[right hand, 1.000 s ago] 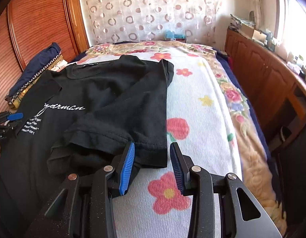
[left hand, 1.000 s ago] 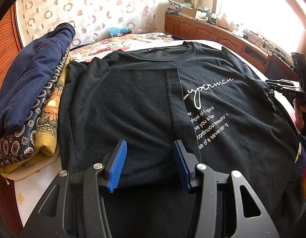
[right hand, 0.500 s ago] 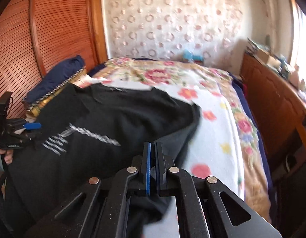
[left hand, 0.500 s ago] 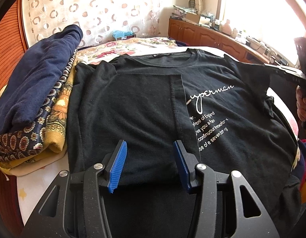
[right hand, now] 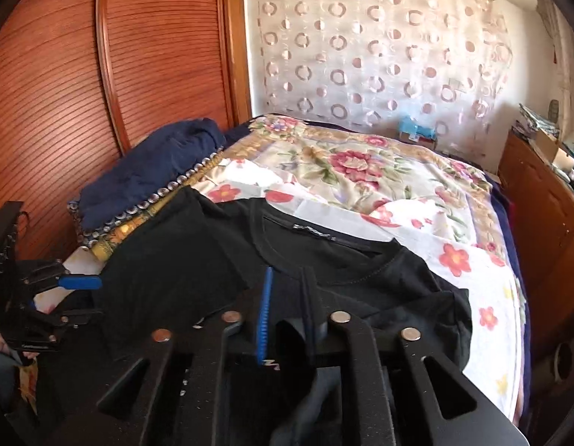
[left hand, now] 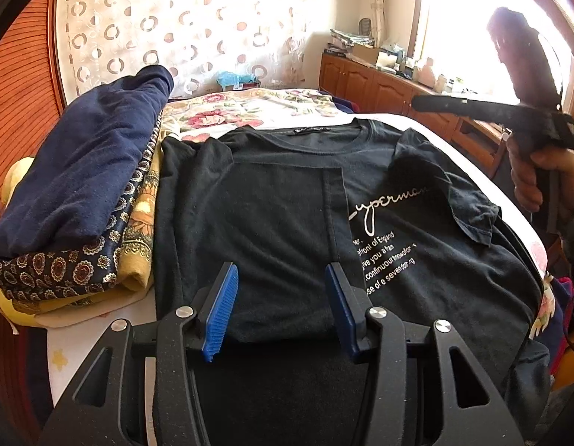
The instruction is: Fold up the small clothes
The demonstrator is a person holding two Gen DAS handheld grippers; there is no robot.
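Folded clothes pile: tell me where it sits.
The folded clothes pile sits left in the left wrist view, on the bed, beside the black T-shirt.

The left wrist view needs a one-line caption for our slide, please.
Open left gripper over a half-folded black T-shirt on the bed, folded clothes stacked beside it.

The right gripper [right hand: 285, 316] hangs over the black t-shirt [right hand: 361, 271], jaws opening, nothing pinched. The shirt's on the bed [right hand: 417, 193], folded clothes stacked [right hand: 145, 193] just beside it.
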